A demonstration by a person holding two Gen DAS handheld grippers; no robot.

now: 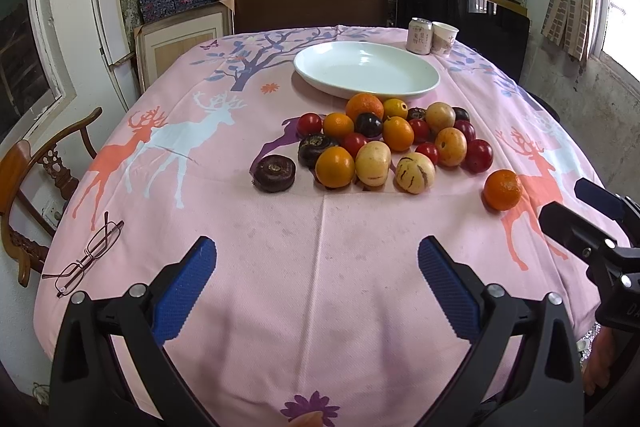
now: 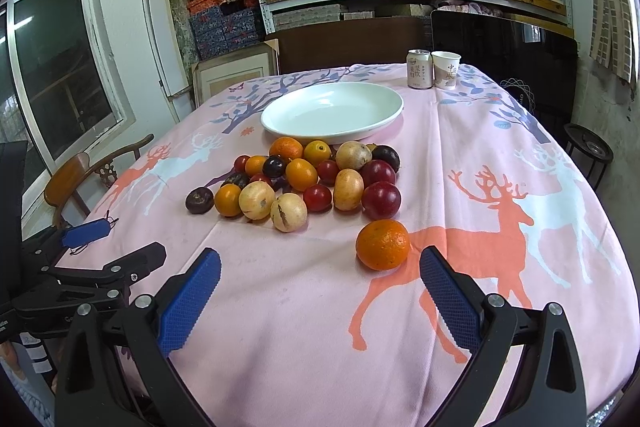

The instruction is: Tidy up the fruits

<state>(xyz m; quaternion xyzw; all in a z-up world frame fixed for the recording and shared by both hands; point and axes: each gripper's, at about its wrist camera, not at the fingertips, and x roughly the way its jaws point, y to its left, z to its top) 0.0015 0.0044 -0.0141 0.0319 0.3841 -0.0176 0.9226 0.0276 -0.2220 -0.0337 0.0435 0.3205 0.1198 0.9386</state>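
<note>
A pile of fruit lies mid-table on the pink deer cloth: oranges, red plums, pale yellow melons, dark purple fruits. It also shows in the right wrist view. A white oval plate stands empty just behind it, and shows in the right wrist view too. One orange lies apart, close ahead of my right gripper, which is open and empty. This orange also shows in the left wrist view. My left gripper is open and empty over bare cloth near the front edge.
A drink can and a paper cup stand at the back right behind the plate. Glasses lie at the front left corner. A wooden chair stands left of the table. Shelves of boxes fill the back wall.
</note>
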